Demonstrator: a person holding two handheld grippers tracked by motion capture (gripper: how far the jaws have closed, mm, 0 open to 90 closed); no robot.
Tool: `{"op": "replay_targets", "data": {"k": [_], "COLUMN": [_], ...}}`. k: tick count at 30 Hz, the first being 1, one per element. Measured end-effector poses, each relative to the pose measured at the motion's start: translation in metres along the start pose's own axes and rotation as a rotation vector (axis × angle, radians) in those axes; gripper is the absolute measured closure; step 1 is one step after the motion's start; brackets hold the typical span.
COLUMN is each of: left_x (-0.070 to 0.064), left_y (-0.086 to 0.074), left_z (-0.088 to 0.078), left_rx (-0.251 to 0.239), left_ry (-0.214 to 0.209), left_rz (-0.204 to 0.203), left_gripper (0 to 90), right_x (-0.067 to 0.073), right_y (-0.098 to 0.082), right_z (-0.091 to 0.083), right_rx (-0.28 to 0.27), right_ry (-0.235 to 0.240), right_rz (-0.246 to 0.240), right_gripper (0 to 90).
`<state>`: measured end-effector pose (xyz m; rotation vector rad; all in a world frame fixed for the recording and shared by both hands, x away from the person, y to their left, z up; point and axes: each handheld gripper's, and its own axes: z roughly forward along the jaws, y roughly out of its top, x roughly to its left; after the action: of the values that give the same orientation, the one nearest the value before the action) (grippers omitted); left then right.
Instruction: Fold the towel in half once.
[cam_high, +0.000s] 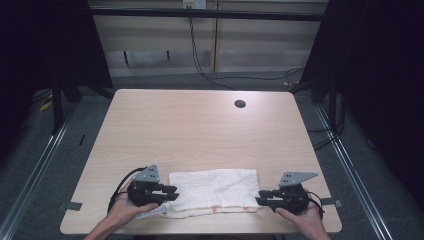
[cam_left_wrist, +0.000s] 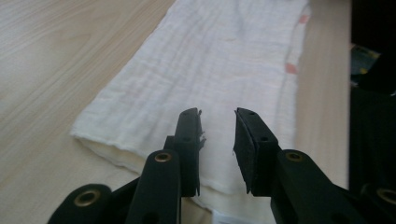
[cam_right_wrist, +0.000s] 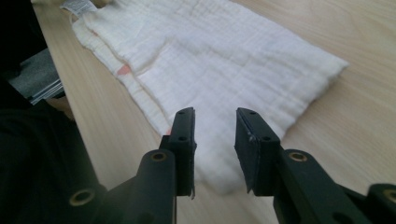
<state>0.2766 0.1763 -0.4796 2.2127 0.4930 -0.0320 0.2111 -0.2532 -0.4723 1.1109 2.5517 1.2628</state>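
In the high view, a white cloth (cam_high: 215, 192) is seen folded into a flat rectangle near the front edge of the wooden table (cam_high: 200, 125), with the left gripper (cam_high: 170, 192) at its left end and the right gripper (cam_high: 262, 197) at its right end, each held in a hand entering from below. The fold is judged to be done or nearly so, and what is left, if anything, may be one more fold or a smoothing of the layers. A small label (cam_high: 150, 213) is seen sticking out at the cloth's near left corner. In the left gripper view, the jaws are seen partly open with a clear gap between them and nothing pinched; the cloth (cam_left_wrist: 210, 79) lies just under and ahead of the fingertips, its layered edge visible at the left. In the right gripper view, the jaws are likewise parted and empty above the cloth's (cam_right_wrist: 219, 70) near corner, where orange marks are seen along one stepped edge. How many layers are stacked cannot be counted, whether the jaw tips brush the fabric cannot be told, and the dark shapes at the side of each gripper view are too dim to be identified.
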Motion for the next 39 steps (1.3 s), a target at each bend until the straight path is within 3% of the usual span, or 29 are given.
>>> {"op": "replay_targets", "data": {"k": [1, 7, 12, 17, 23, 25, 27, 29, 32, 36, 39], "left_x": [0.002, 0.013, 0.021, 0.024, 0.024, 0.023, 0.022, 0.023, 0.024, 0.022, 0.019], "left_y": [0.002, 0.005, 0.004, 0.004, 0.002, 0.001, 0.002, 0.002, 0.003, 0.008, 0.010], "left_z": [0.002, 0.013, 0.012, 0.011, 0.022, 0.024, 0.025, 0.024, 0.026, 0.032, 0.035], "left_rx": [0.014, 0.017, 0.004, 0.001, 0.051, 0.045, 0.052, 0.061, 0.054, 0.058, 0.067], "left_ry": [0.008, 0.044, 0.031, 0.065, 0.082, 0.084, 0.096, 0.106, 0.109, 0.106, 0.102], "left_rz": [0.013, -0.001, -0.006, -0.020, -0.007, -0.003, 0.007, 0.016, 0.000, 0.007, 0.008], "left_gripper": [69.7, 65.5, 65.1, 60.9, 59.2, 59.0, 63.0, 70.9, 80.3, 83.8, 85.0], "right_x": [0.001, 0.014, 0.026, 0.036, 0.045, 0.047, 0.048, 0.049, 0.048, 0.050, 0.051], "right_y": [0.003, 0.024, 0.031, 0.036, 0.046, 0.044, 0.043, 0.042, 0.039, 0.038, 0.036], "right_z": [0.004, 0.034, 0.058, 0.078, 0.086, 0.089, 0.090, 0.088, 0.088, 0.089, 0.088], "right_rx": [-0.001, 0.029, 0.077, 0.106, 0.110, 0.121, 0.129, 0.118, 0.132, 0.141, 0.145], "right_ry": [0.004, 0.039, 0.061, 0.080, 0.095, 0.083, 0.076, 0.018, 0.031, 0.032, 0.000], "right_rz": [-0.005, -0.062, -0.108, -0.139, -0.163, -0.182, -0.189, -0.193, -0.185, -0.209, -0.244], "right_gripper": [67.2, 59.1, 54.1, 50.6, 47.2, 47.1, 47.0, 48.0, 48.2, 47.9, 56.0]}}
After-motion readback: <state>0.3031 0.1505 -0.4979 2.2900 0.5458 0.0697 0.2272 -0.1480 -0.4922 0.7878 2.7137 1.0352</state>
